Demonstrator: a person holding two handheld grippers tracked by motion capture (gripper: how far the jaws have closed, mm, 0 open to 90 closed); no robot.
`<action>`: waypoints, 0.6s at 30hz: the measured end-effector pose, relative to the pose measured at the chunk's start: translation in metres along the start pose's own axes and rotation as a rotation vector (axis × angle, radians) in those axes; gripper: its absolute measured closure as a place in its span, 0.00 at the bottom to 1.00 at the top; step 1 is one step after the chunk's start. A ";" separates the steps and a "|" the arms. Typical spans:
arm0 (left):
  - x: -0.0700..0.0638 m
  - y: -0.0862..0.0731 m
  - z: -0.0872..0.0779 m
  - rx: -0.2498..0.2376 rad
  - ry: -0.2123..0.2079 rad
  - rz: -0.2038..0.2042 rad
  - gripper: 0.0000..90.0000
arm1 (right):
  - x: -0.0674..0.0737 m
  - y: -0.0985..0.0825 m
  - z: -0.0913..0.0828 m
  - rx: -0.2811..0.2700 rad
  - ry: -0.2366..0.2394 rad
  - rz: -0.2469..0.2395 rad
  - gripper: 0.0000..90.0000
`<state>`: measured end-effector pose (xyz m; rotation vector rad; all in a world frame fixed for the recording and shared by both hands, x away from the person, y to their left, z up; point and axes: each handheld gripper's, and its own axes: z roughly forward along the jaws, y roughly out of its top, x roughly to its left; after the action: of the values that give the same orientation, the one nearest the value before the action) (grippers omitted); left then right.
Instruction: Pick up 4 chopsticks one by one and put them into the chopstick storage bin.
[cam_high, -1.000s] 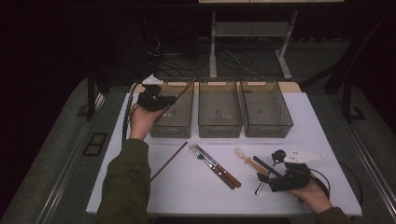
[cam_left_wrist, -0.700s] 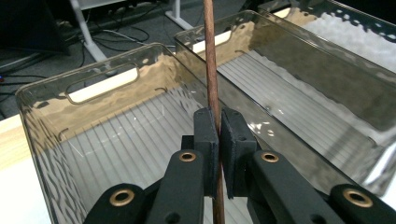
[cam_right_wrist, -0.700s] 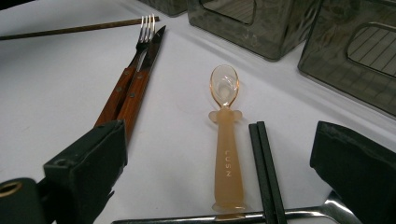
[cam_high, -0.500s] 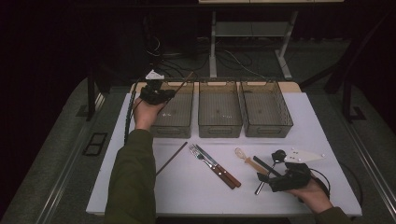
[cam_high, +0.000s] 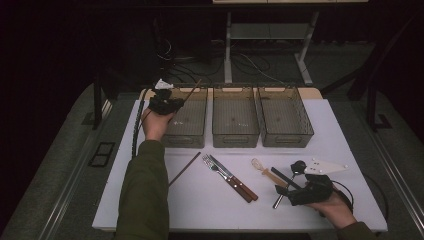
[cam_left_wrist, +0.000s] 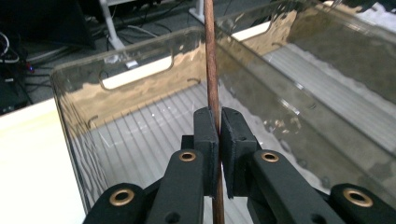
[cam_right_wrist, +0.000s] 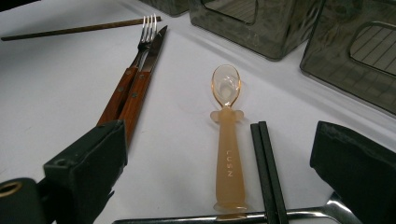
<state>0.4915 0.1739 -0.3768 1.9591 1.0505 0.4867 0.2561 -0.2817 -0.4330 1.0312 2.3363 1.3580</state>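
- Left tongs (cam_left_wrist: 218, 135) pressed together on a thin, round brown wooden chopstick (cam_left_wrist: 211, 70), pinched upright between matte black pads.
- Held over the leftmost smoky translucent plastic bin (cam_high: 186, 132) with its ribbed floor.
- Right tongs (cam_right_wrist: 219, 177) spread wide, low over the white surface (cam_right_wrist: 56, 88).
- Between them: a translucent orange plastic spoon (cam_right_wrist: 227, 140) and a pair of black chopsticks (cam_right_wrist: 267, 172).

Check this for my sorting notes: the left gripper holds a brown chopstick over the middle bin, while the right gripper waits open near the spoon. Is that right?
Not quite. The left gripper is shut on the brown chopstick, but over the leftmost bin, not the middle one, as the high view shows. The rest holds: the right gripper is open near the spoon.
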 end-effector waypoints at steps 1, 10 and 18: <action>0.000 0.000 0.001 0.004 0.006 -0.004 0.95 | 0.000 0.000 0.000 -0.001 0.000 -0.002 0.05; 0.004 -0.002 0.000 0.027 0.016 -0.014 0.84 | 0.000 0.000 0.000 0.001 0.001 0.001 0.05; -0.003 0.002 -0.008 0.037 0.007 0.003 0.68 | 0.000 0.000 0.000 0.001 -0.001 0.002 0.05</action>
<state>0.4854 0.1744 -0.3710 1.9930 1.0684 0.4787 0.2565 -0.2820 -0.4330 1.0346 2.3360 1.3577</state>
